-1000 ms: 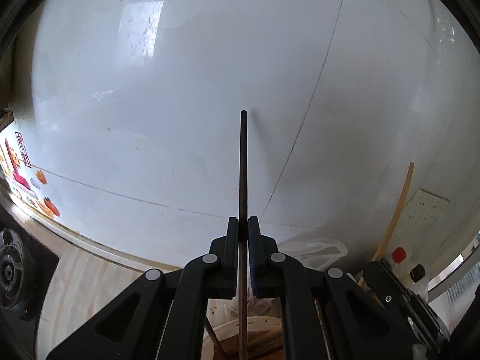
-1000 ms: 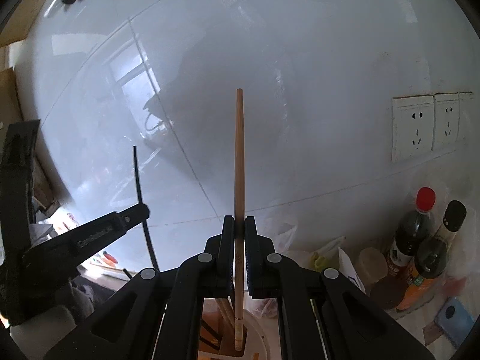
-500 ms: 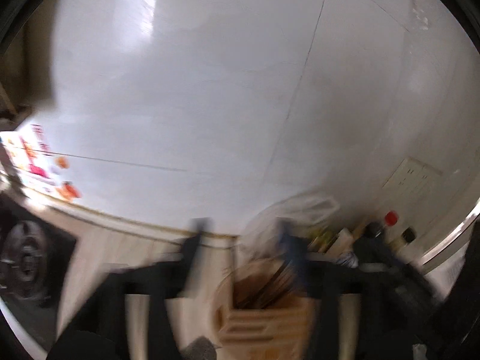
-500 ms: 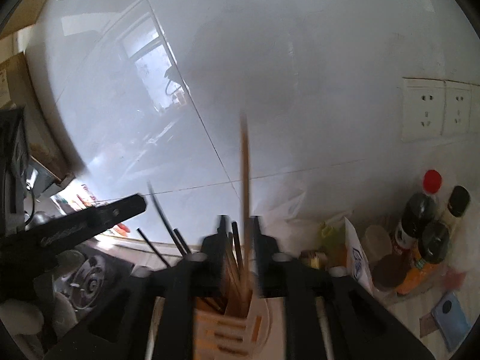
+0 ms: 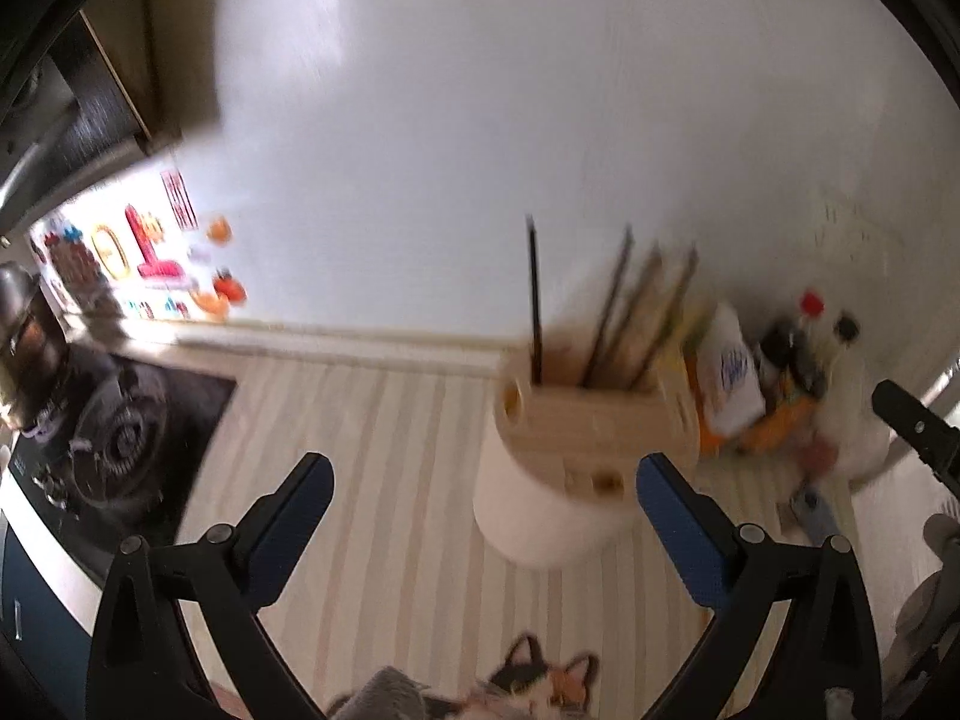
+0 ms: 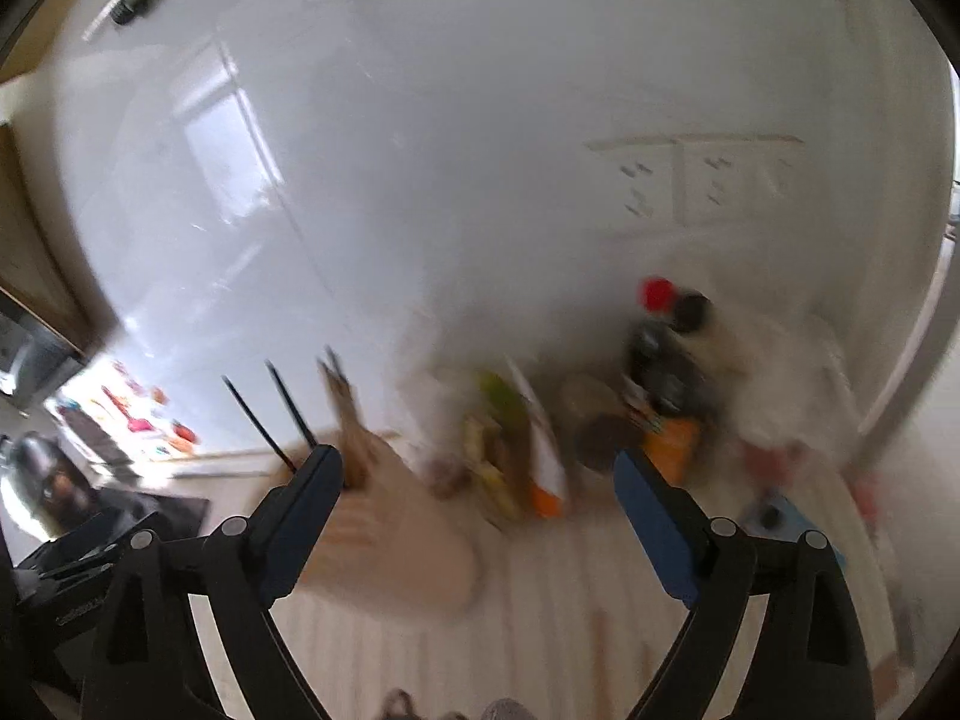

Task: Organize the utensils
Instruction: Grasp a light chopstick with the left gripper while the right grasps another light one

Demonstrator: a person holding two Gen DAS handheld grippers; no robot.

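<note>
A round white and wood utensil holder [image 5: 576, 456] stands on the striped counter, with several chopsticks upright in it. One black chopstick [image 5: 533, 294] stands apart at its left side. My left gripper [image 5: 483, 480] is open, its jaws still opening, and nothing is between them; the holder lies just beyond the fingertips. In the right wrist view the holder [image 6: 384, 534] sits low left behind the left finger, with black chopsticks [image 6: 288, 420] and a wooden one [image 6: 343, 414] sticking out. My right gripper [image 6: 477, 474] is open, jaws still opening, empty.
Sauce bottles with a red cap [image 6: 657, 294] and a black cap [image 6: 690, 309], packets [image 6: 540, 456] and an orange item crowd the back right by the white tiled wall. A black stove burner [image 5: 120, 432] sits at left. A cat-print cloth [image 5: 534, 678] lies near the front edge.
Both grippers let go of their chopsticks, a black one on the left and a wooden one on the right, opened wide and pulled back from the holder. The chopsticks now stand in it.
</note>
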